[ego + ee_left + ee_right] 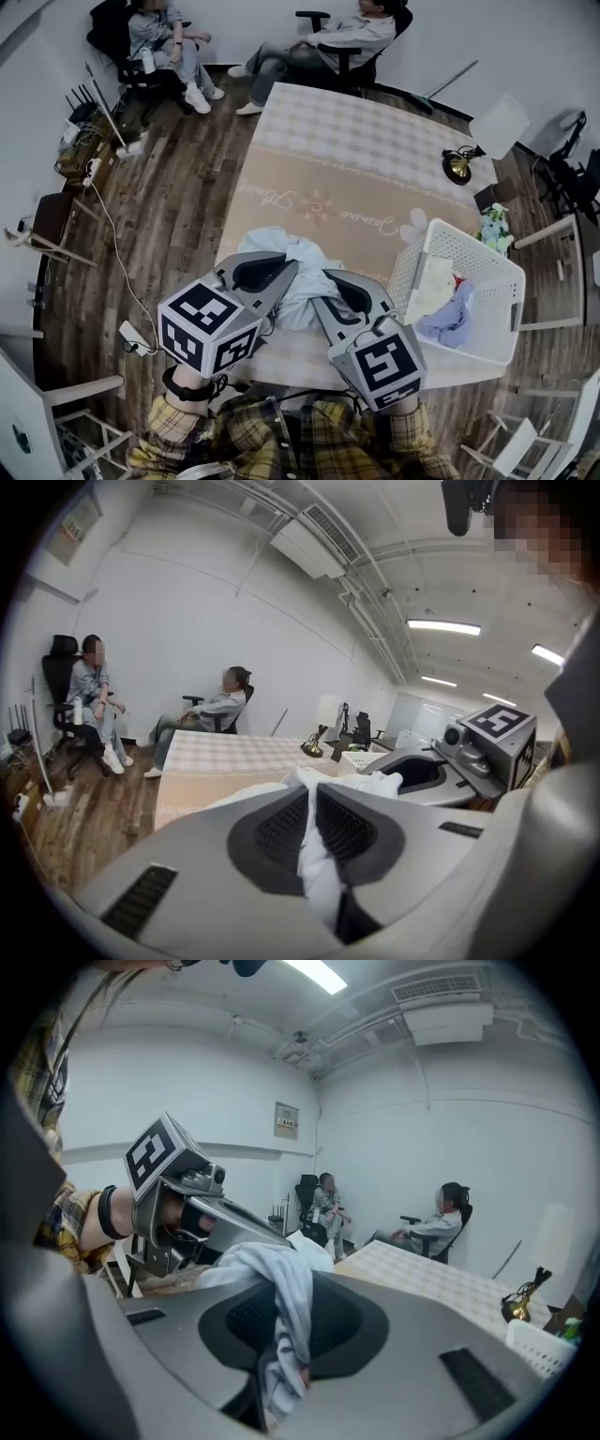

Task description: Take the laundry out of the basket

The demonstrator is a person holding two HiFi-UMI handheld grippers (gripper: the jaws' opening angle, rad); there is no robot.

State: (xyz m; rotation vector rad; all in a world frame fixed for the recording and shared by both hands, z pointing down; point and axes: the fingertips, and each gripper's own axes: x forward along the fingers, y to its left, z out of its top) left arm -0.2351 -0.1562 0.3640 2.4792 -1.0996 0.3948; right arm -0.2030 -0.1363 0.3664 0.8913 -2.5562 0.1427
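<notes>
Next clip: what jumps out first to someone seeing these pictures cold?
The left gripper and right gripper are both clamped on one pale blue garment at the near edge of the table. At the right stands a white laundry basket with a lavender cloth and a cream cloth inside; two people sit beyond the far end.

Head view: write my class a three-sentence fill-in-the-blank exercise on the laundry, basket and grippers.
The pale garment is clamped by ____ grippers, the left gripper and the right gripper.
The white laundry basket stands at the table's ____ edge in the head view.
The purple garment lies ____ the basket.
Missing words: both, right, inside.
</notes>
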